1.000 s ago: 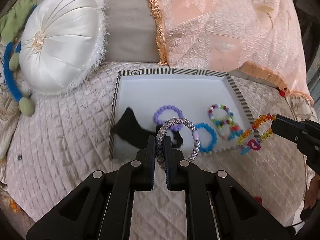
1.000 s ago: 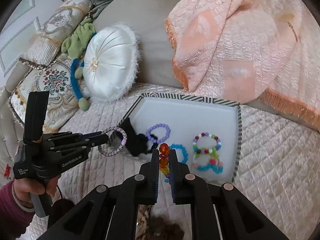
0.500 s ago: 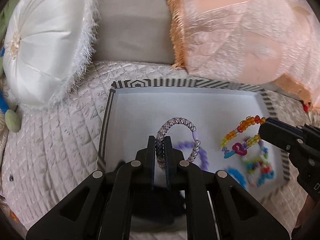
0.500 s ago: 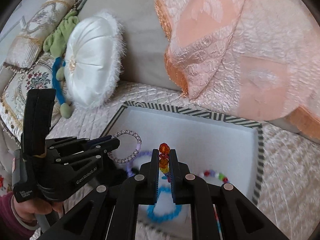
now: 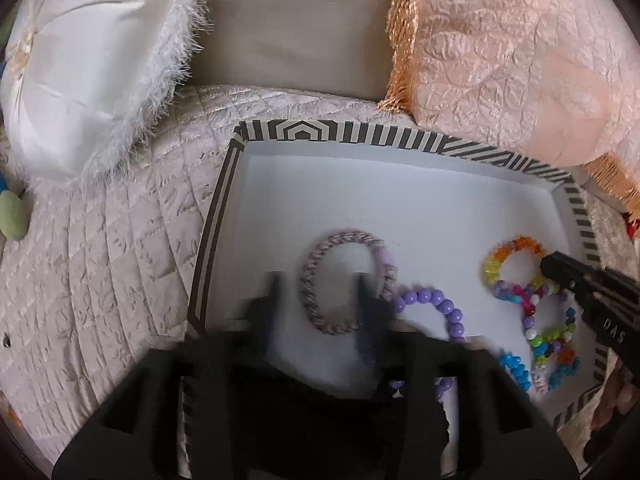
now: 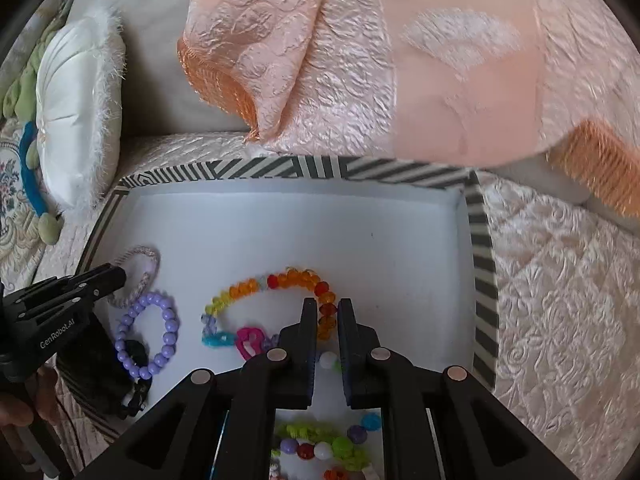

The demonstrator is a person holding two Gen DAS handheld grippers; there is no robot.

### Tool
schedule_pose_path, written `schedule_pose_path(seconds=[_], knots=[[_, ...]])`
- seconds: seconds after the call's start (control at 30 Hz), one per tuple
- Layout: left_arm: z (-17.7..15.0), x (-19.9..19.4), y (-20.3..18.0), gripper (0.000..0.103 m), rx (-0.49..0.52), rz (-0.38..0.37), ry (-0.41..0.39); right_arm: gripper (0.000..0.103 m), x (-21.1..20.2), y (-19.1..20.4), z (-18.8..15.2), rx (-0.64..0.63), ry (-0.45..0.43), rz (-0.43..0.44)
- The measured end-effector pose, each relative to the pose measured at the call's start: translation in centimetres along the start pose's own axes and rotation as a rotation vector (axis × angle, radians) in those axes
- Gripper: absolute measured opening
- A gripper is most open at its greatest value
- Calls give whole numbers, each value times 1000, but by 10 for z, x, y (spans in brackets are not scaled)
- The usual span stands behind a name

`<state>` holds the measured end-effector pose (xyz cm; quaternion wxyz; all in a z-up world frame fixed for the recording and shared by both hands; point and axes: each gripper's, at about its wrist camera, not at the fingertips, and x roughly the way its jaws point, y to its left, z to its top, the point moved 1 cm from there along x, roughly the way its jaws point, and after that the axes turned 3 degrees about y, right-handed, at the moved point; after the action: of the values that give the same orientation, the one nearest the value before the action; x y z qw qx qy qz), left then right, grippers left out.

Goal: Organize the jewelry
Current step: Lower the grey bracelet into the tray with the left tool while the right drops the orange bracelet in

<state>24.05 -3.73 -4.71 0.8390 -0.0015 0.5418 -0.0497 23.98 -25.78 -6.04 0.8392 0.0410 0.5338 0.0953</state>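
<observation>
My left jaws have sprung apart and the braided bracelet (image 5: 344,282) now lies in the striped tray (image 5: 400,136), beside the purple bead bracelet (image 5: 436,312); my right gripper (image 6: 325,312) is narrowly parted around the rainbow bracelet (image 6: 276,284) resting there.

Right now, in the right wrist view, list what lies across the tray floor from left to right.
Left gripper with the grey braided bracelet beyond its tip → purple bead bracelet → pink heart charm → right gripper astride the orange end of the rainbow bead bracelet → striped right wall of the tray.
</observation>
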Motion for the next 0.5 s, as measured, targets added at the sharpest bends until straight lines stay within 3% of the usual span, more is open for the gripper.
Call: schedule_pose_path(seconds=[0.07, 0.1, 0.13, 0.5], knots=[[-3, -9, 2, 58, -13, -20, -20, 25, -8, -2, -7, 5, -15, 5], [-4, -11, 1, 58, -13, -21, -20, 37, -14, -1, -12, 6, -23, 11], [-6, -15, 2, 59, -11, -22, -20, 40, -17, -1, -14, 7, -28, 16], [-45, -68, -8, 59, 35, -19, -80, 40, -86, 12, -70, 1, -110, 25]])
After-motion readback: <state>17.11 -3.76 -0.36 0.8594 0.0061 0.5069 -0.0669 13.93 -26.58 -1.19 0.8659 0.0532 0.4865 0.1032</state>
